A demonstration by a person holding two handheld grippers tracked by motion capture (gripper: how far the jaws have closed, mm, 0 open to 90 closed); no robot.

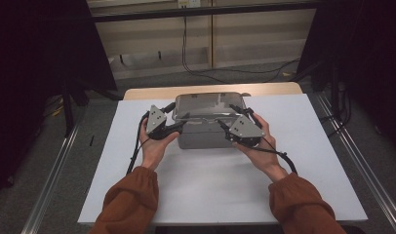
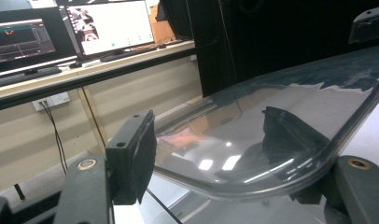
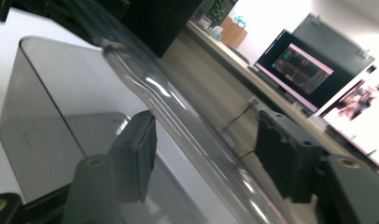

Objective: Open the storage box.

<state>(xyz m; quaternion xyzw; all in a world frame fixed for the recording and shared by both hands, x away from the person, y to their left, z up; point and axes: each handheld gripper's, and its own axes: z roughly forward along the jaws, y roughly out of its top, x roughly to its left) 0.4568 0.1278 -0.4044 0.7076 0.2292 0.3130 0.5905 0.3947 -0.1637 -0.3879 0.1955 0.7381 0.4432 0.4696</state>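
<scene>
Lifting the clear lid (image 1: 208, 105) at mid-frame, I am straddling its rim with my left gripper (image 1: 172, 127) and right gripper (image 1: 224, 127), both with jaws parted, while the grey box (image 1: 203, 137) is standing half uncovered.

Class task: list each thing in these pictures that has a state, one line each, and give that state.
Clear lid: raised at its front edge, tilted above the box.
Grey box: open, on the table.
Left gripper: jaws astride the lid's rim.
Right gripper: jaws astride the lid's rim.
Monitors: on.

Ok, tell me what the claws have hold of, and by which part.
The clear lid of the grey box: the left claw straddles its near-left rim, the right claw its near-right rim. A firm clamp cannot be told.
</scene>
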